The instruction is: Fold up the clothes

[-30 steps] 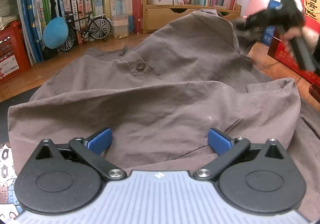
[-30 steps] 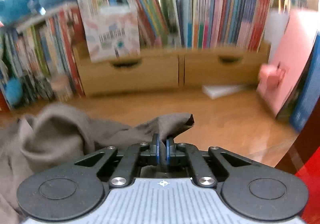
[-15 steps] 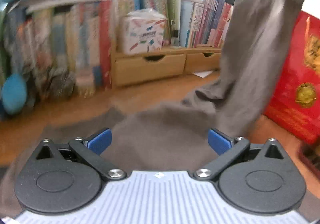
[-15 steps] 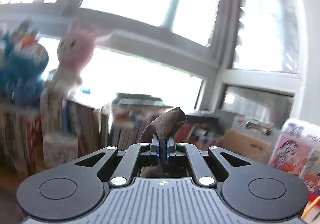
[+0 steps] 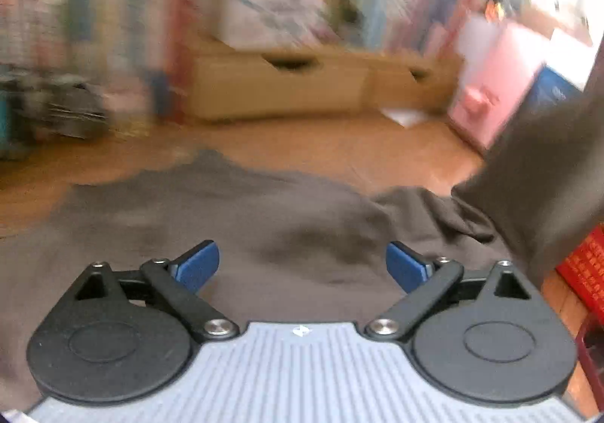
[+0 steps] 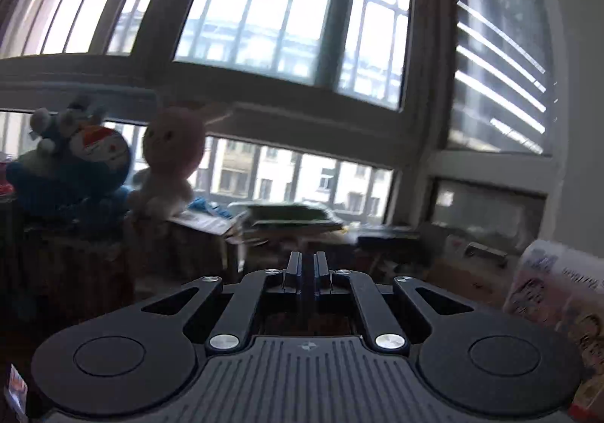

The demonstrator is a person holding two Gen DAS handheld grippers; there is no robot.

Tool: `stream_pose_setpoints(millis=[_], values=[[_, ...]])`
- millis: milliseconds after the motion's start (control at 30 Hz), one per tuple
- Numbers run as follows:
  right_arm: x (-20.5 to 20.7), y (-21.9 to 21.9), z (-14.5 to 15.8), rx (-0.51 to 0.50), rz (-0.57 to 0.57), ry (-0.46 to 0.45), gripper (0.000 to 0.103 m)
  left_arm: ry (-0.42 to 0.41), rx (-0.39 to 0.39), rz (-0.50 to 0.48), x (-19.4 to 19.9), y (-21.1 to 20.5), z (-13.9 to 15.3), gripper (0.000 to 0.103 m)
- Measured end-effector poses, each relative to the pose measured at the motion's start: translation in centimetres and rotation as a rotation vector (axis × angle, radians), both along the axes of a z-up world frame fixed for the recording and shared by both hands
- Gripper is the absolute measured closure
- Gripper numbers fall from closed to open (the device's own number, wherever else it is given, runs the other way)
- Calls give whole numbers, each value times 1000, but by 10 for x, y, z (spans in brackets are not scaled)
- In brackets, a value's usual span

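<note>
A warm orange-brown wooden tabletop carries the load; a grey-brown cloth garment lies spread on its near part, one side rising off the wood at the right; at the far edge stand a pale wooden drawer unit and blurred upright books; a red box stands right.

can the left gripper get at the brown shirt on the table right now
Probably yes. The left gripper is open, its blue pads spread directly over the brown shirt, with nothing between them and the cloth. The view is blurred, so whether the pads touch the fabric is unclear.
</note>
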State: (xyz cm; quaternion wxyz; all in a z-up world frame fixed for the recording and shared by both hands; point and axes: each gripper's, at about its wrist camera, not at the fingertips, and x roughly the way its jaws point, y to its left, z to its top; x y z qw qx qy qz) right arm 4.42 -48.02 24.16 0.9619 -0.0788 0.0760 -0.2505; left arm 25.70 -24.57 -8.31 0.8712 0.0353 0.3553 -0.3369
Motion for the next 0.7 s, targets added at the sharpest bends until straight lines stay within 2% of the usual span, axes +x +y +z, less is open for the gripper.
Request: stream_pose_setpoints(millis=[133, 233, 267, 300, 367, 433, 467, 533, 600, 700], values=[[-4, 12, -57, 25, -5, 32, 95, -29, -63, 96, -13, 93, 1, 2], [-7, 20, -100, 44, -9, 57, 80, -24, -117, 122, -29, 144, -7, 2], [-8, 23, -115, 51, -10, 65, 65, -27, -122, 123, -34, 155, -9, 2], [-9, 26, -129, 57, -12, 73, 53, -52, -106, 130, -41, 158, -11, 2], [-10, 32, -158, 70, -14, 89, 46, -100, -73, 144, -55, 164, -16, 1], [-12, 37, -187, 54, -32, 124, 33, -127, -32, 141, -64, 163, -22, 0], [-13, 39, -202, 7, -61, 165, 26, -127, -24, 136, -69, 162, -25, 0], [-17, 38, -223, -58, -120, 210, 20, -111, -16, 122, -77, 161, -32, 0], [-15, 31, -234, -76, -146, 231, 5, -84, -21, 121, -82, 160, -40, 0], [-8, 17, -244, -74, -163, 258, 5, -62, -20, 130, -86, 159, -50, 0]])
